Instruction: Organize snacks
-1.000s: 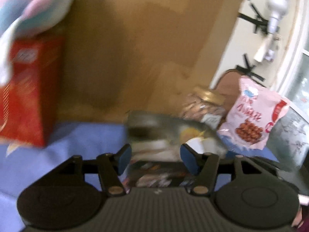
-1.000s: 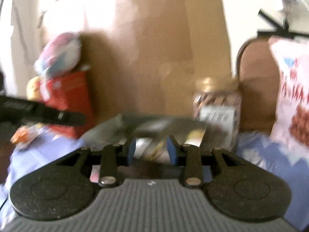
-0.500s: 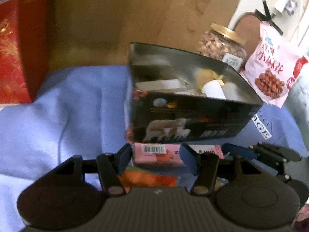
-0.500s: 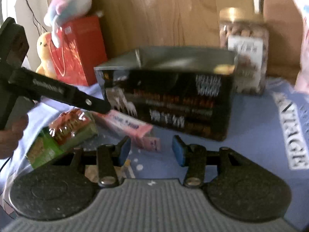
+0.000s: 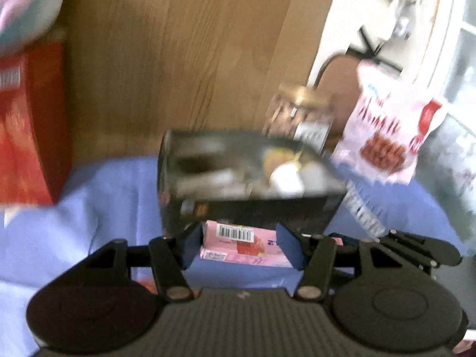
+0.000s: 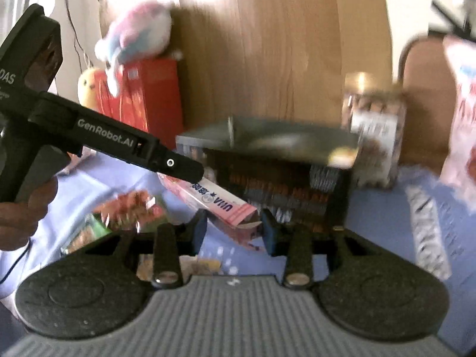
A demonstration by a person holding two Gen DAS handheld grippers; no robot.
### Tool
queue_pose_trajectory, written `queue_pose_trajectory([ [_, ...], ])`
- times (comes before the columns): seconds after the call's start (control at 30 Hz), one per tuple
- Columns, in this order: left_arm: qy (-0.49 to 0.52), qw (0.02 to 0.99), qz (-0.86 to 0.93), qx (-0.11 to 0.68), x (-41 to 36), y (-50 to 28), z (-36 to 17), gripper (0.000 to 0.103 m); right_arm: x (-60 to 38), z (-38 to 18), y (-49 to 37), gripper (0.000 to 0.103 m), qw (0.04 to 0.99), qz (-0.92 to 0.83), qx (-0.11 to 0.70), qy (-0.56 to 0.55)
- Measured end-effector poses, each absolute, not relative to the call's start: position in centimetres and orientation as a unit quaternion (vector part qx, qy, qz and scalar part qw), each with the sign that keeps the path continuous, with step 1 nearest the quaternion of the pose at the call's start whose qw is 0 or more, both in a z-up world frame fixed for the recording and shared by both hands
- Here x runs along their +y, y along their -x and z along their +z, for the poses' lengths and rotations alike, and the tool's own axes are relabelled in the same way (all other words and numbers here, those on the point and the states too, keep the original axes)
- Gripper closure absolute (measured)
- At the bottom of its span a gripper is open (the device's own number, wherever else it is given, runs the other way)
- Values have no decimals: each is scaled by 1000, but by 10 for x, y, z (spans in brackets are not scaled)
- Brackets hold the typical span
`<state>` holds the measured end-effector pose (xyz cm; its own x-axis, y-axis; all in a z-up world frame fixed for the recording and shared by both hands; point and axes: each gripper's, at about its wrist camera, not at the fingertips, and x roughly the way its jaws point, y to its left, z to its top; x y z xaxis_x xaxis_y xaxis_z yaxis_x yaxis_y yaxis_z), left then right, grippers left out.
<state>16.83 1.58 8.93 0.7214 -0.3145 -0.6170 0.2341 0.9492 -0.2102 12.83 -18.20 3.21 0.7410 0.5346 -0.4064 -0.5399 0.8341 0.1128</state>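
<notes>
Your left hand-held gripper [image 5: 239,244] is spread, with the pink snack box [image 5: 238,242] lying just ahead between its fingers, on the blue cloth in front of the dark tin [image 5: 247,208]. Your right hand-held gripper [image 6: 232,230] is also spread, the box's open end [image 6: 247,223] between its pads. Judged light, thin cardboard that crushes easily: grip across its narrow sides near the middle, gently.
</notes>
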Motion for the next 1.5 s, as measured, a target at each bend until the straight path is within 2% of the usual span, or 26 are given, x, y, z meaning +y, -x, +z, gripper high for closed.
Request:
queue_pose_trajectory([
  [0.2, 64, 940, -154, 298, 2, -202, 114, 48, -194, 52, -154, 61, 952, 255, 169, 17],
  [0.4, 108, 937, -138, 302, -5, -246, 92, 48, -194, 46, -193, 61, 958, 231, 167, 44],
  [0.57, 99, 939, -122, 306, -13, -255, 75, 47, -192, 32, -207, 58, 965, 176, 178, 79],
  [0.67, 71, 951, -112, 279, -17, -237, 81, 46, -204, 35, -200, 58, 967, 180, 178, 36],
  [0.8, 83, 956, -135, 248, -7, -192, 95, 46, -218, 38, -169, 58, 963, 197, 181, -16],
  [0.9, 99, 955, -153, 234, 3, -148, 99, 40, -227, 34, -139, 57, 955, 223, 191, -43],
  [1.0, 101, 949, -175, 240, 5, -107, 88, 40, -231, 25, -111, 57, 949, 231, 209, -55],
  [1.17, 48, 956, -164, 240, 0, -44, 55, 40, -240, 10, -78, 57, 936, 250, 229, -92],
  [1.33, 29, 963, -140, 229, 3, -10, 25, 40, -238, -4, -74, 57, 930, 231, 266, -107],
  [1.43, 25, 969, -129, 211, 4, -1, 20, 40, -237, -4, -71, 55, 935, 222, 257, -106],
  [1.5, 19, 975, -123, 182, 3, 5, 22, 33, -236, -4, -71, 52, 935, 219, 259, -104],
])
